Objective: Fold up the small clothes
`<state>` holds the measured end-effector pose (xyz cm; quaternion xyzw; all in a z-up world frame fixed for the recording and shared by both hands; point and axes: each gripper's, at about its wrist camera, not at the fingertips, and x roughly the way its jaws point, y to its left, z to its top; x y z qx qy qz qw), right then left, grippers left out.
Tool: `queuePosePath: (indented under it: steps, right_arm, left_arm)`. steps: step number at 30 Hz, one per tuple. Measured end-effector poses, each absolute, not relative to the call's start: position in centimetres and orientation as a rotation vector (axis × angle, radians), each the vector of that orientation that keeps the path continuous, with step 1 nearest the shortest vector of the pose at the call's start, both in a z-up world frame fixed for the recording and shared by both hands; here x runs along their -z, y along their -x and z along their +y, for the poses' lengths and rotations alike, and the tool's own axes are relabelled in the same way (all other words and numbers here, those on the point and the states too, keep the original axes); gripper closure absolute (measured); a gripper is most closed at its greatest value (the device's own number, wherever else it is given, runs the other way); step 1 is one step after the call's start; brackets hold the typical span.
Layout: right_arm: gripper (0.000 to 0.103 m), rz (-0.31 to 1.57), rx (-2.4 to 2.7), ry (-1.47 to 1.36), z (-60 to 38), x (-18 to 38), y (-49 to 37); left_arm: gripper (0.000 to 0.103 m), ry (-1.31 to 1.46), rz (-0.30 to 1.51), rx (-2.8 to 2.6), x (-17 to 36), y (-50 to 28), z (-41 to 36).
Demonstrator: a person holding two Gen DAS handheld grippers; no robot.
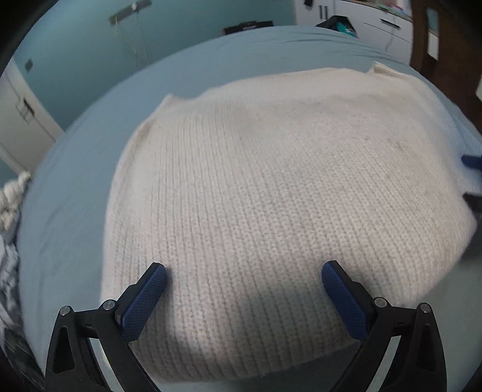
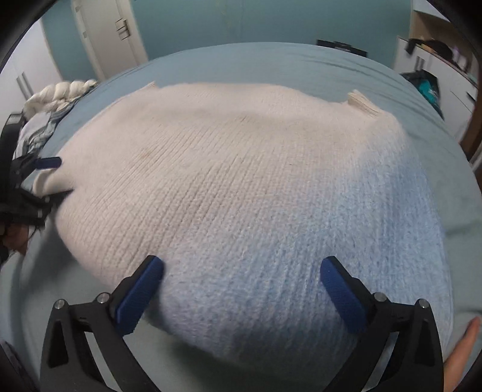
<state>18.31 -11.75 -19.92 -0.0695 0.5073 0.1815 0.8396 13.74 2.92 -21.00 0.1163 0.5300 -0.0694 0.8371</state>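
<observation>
A cream knitted sweater [image 1: 271, 187] lies spread flat on the blue bed sheet [image 1: 75, 196]. In the right wrist view the same sweater [image 2: 229, 181] looks bluish on its near right part. My left gripper [image 1: 244, 286] is open just above the sweater's near edge, holding nothing. My right gripper [image 2: 241, 280] is open over the sweater's near edge, holding nothing. The left gripper's blue fingertip [image 2: 48, 162] shows at the sweater's left edge in the right wrist view. The right gripper's fingertip [image 1: 473, 161] shows at the right edge of the left wrist view.
A pile of other clothes with a white braided piece [image 2: 57, 96] lies at the bed's left side. A teal wall [image 2: 271, 21], white doors [image 2: 102, 33] and white drawers [image 1: 376, 24] stand beyond the bed. A dark bag [image 2: 424, 84] sits at the far right.
</observation>
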Motion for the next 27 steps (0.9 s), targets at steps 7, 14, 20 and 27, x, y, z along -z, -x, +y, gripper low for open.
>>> queuePosePath:
  steps: [7, 14, 20, 27]
  right_arm:
    - [0.001, 1.11, -0.352, 0.154, -11.4, 17.0, -19.2]
    - [0.001, 1.013, -0.434, 0.208, -9.1, 14.3, -18.5]
    - [0.001, 1.09, -0.45, 0.283, -7.6, 18.8, -17.1]
    - [0.001, 1.11, -0.455, 0.331, -6.4, 19.2, -17.9]
  left_arm:
    - [0.001, -0.263, 1.087, 0.111, 18.5, -14.0, 1.7]
    - [0.0, -0.442, 0.948, 0.26, 17.2, -12.0, -4.7]
    - [0.0, -0.475, 0.998, 0.229, 19.8, -12.9, -5.7]
    - [0.0, -0.33, 1.114, 0.272, 20.1, -15.7, -2.8]
